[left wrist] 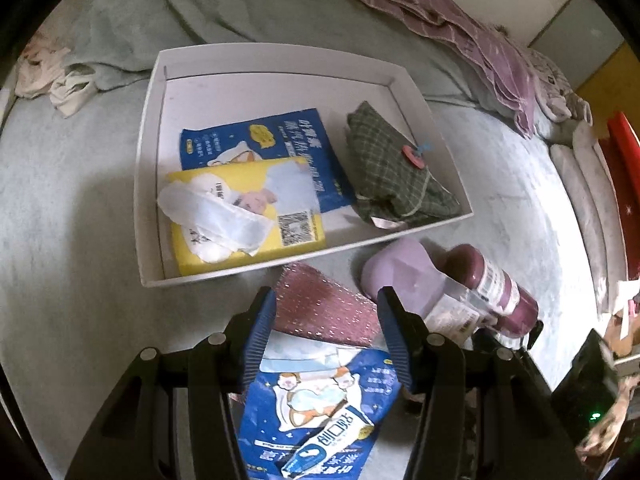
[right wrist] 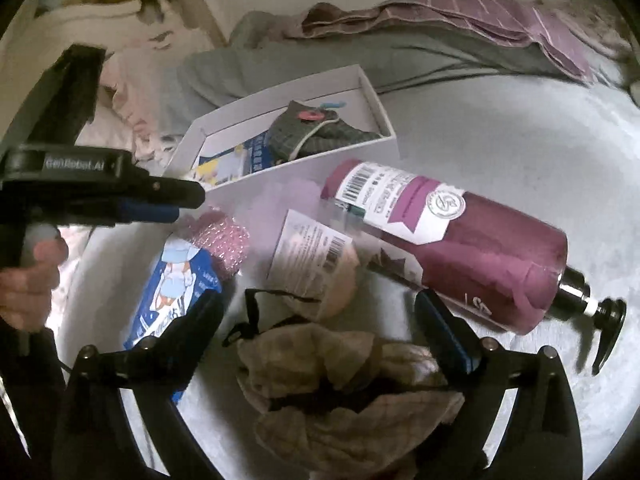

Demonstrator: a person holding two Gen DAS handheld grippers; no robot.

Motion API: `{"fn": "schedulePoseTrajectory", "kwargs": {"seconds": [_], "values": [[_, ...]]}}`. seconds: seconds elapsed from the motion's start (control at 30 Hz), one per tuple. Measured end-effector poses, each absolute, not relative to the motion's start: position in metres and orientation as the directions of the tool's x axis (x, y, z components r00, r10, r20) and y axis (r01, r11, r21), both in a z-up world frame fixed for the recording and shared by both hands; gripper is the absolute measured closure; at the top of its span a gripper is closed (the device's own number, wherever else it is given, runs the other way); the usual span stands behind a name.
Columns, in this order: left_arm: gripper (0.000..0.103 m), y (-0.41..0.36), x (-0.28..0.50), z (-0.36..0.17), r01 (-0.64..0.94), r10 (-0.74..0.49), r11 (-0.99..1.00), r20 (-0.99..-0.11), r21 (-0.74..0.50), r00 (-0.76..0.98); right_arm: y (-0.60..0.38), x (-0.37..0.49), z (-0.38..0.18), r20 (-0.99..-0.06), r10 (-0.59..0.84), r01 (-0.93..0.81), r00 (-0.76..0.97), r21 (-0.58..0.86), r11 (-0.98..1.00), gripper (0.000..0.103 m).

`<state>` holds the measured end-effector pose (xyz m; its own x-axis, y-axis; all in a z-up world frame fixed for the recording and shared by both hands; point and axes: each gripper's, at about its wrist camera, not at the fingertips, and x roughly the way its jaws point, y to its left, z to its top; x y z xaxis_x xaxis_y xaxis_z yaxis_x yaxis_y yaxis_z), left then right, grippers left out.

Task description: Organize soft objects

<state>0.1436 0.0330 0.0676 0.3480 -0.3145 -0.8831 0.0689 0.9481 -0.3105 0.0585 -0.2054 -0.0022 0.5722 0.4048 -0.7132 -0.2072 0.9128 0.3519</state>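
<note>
A white shallow box (left wrist: 148,160) lies on the bed and holds a blue packet (left wrist: 296,136), a yellow packet (left wrist: 240,176) with a white pad (left wrist: 212,216) on top, and a green plaid pouch (left wrist: 388,168). My left gripper (left wrist: 326,312) hangs open just in front of the box, above a pink bubble-wrap bag (left wrist: 320,304) and another blue packet (left wrist: 316,396); nothing is pressed between its pads. My right gripper (right wrist: 320,320) stands wide open, with a crumpled beige plaid cloth (right wrist: 340,380) with a black strap lying between its fingers, untouched by the pads.
A purple pump bottle (right wrist: 480,248) lies on its side right of the box, next to a lilac pack (left wrist: 404,276) with a white label. Grey blanket and purple striped fabric (left wrist: 460,28) are heaped at the back. A hand (right wrist: 28,288) holds the left gripper (right wrist: 176,204).
</note>
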Motion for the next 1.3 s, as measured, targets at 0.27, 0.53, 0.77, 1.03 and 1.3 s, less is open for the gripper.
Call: {"fn": "schedulePoseTrajectory", "kwargs": {"seconds": [0.27,0.53,0.77,1.03,1.3], "values": [[0.051,0.045,0.145,0.068,0.027,-0.306,0.947,-0.879,-0.319,0.367,-0.222,0.056,-0.009,-0.630,0.498,-0.204,0.595,0.481,0.853,0.006],[0.051,0.038,0.144,0.069,0.050,-0.301,0.951,-0.879,-0.305,0.369,-0.212,0.055,-0.006,-0.672,0.464,-0.236,0.577,0.407,0.883,0.008],[0.051,0.037,0.142,0.071,0.087,-0.309,0.950,-0.866,-0.300,0.392,-0.219,0.051,0.017,-0.619,0.537,-0.347,0.573,0.411,0.843,0.048],[0.051,0.055,0.140,0.075,0.074,-0.335,0.939,-0.844,-0.336,0.419,-0.231,0.092,0.022,-0.722,0.594,-0.347,0.354,0.488,0.801,0.066],[0.051,0.057,0.140,0.074,0.071,-0.336,0.938,-0.846,-0.338,0.413,-0.237,0.113,0.008,-0.701,0.675,-0.297,0.230,0.610,0.735,0.068]]}}
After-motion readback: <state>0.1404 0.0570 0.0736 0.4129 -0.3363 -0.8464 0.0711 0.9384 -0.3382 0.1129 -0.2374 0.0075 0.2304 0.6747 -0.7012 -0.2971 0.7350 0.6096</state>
